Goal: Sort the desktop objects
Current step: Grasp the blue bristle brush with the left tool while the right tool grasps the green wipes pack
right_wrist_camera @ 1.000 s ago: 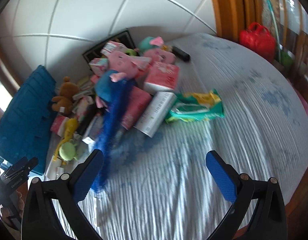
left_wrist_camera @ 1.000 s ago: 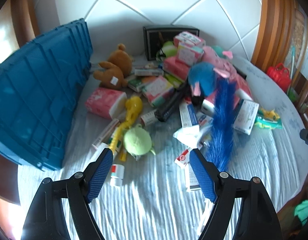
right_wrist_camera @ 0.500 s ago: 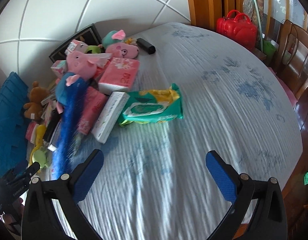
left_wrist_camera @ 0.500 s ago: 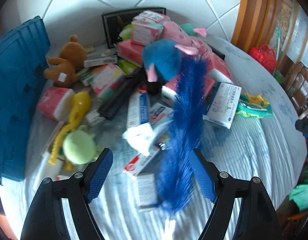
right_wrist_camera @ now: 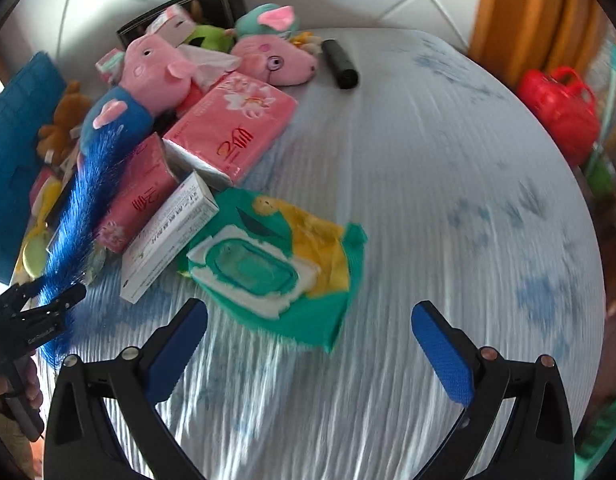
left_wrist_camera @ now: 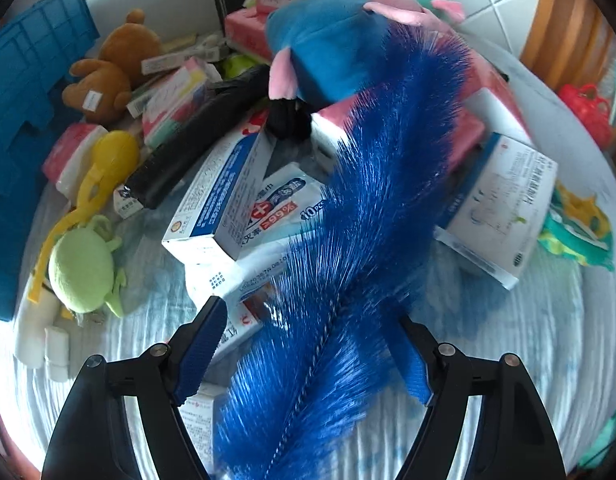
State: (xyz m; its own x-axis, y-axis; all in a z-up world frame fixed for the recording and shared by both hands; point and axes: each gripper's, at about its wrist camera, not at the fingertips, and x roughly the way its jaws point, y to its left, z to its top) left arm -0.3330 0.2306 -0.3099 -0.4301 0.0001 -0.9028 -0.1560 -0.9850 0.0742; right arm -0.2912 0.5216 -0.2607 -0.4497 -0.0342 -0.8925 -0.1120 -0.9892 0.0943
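While its blue-padded jaws stand spread, the left gripper (left_wrist_camera: pixel 314 344) straddles the blue bristle brush (left_wrist_camera: pixel 360 216) lying across the boxes. Over bare tablecloth (right_wrist_camera: pixel 448 184), the right gripper (right_wrist_camera: pixel 308 334) gapes empty beside the green wipes pack (right_wrist_camera: pixel 275 268)

white tiled wall (right_wrist_camera: pixel 107 0), wooden frame (right_wrist_camera: pixel 520 20)

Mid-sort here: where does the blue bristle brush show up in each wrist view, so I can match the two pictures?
Left wrist view: the blue bristle brush fills the centre, running from the blue-bodied plush down between the open jaws of the left gripper.
Right wrist view: the brush runs along the left edge, its lower end at the left gripper.
Shared landmark: the green wet-wipes pack.
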